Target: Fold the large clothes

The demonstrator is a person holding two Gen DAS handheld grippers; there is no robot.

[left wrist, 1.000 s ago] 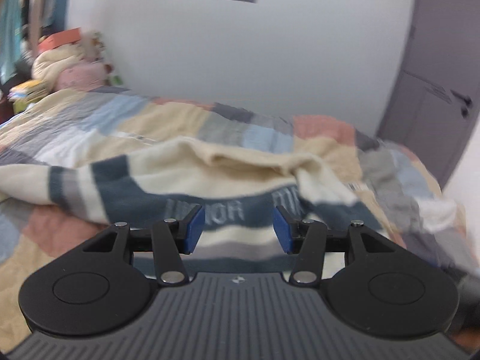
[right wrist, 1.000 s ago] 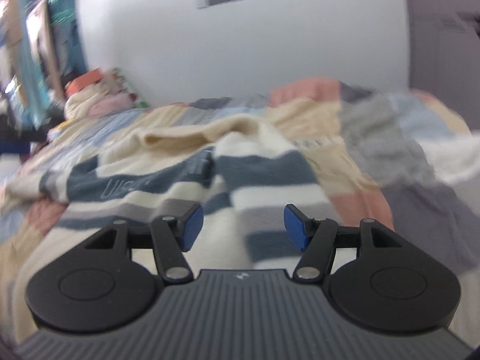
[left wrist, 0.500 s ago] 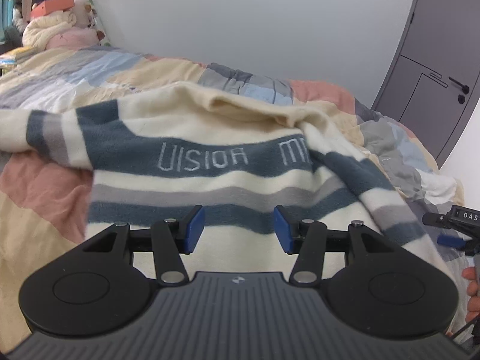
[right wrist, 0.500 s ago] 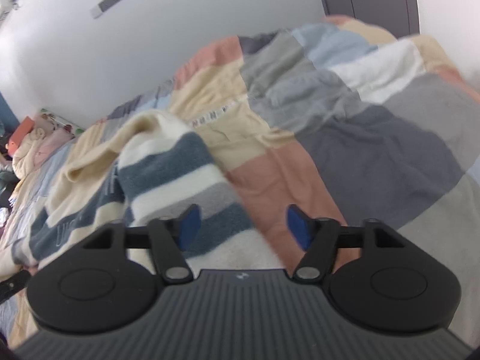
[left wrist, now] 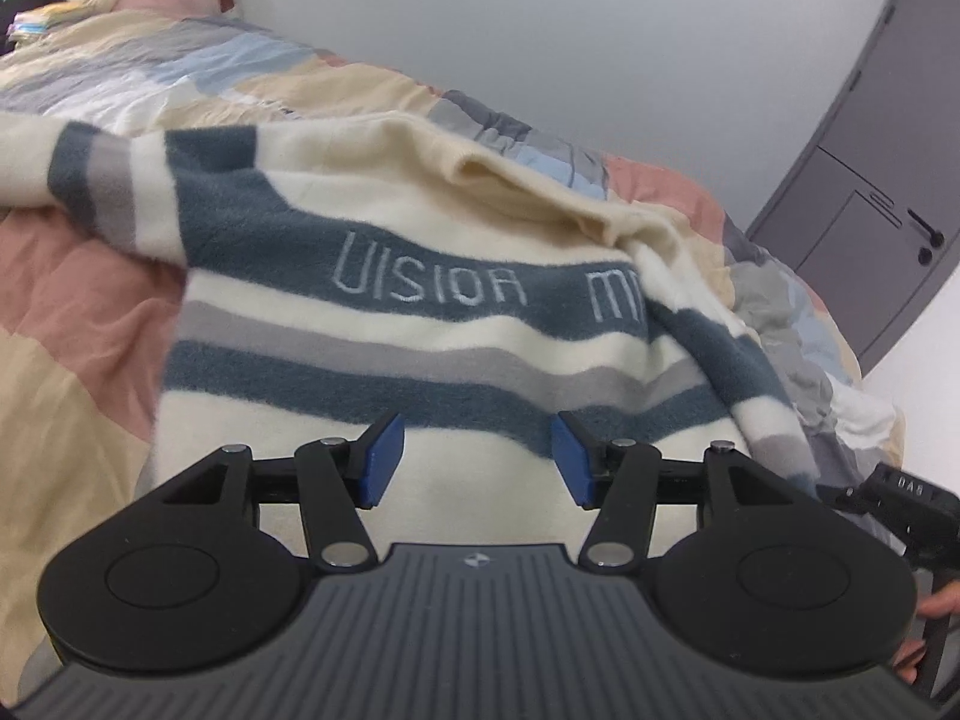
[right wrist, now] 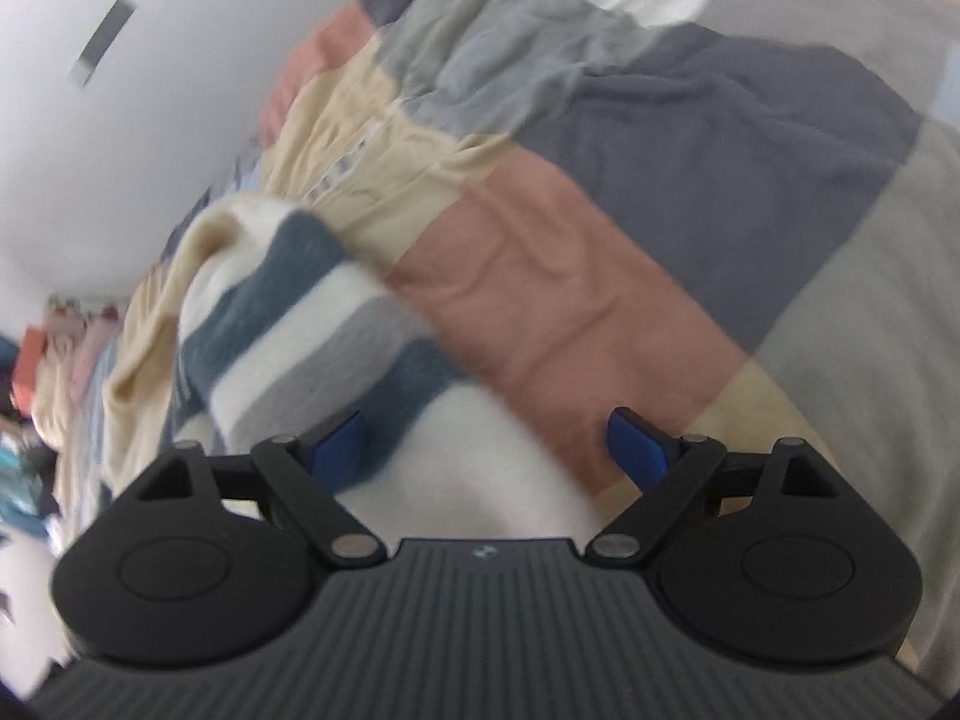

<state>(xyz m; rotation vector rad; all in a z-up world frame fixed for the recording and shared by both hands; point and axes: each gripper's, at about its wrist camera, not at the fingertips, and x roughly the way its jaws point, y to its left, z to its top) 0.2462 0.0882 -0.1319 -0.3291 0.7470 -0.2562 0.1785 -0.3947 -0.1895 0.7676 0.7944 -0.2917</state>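
Patchwork bedding [left wrist: 78,324] in peach, cream, grey and blue covers the bed, with a pale wall behind and a grey door [left wrist: 870,198] to one side. On it lies a cream sweater [left wrist: 384,354] with blue and grey stripes, its lettered band running across the left view – collar toward the wall, hem near the left gripper [left wrist: 477,450]. Since a second ago the sweater looms larger. Left jaws are spread and empty; the right gripper [right wrist: 486,447] has just been opening – wide over the sweater's edge, pinching nothing.
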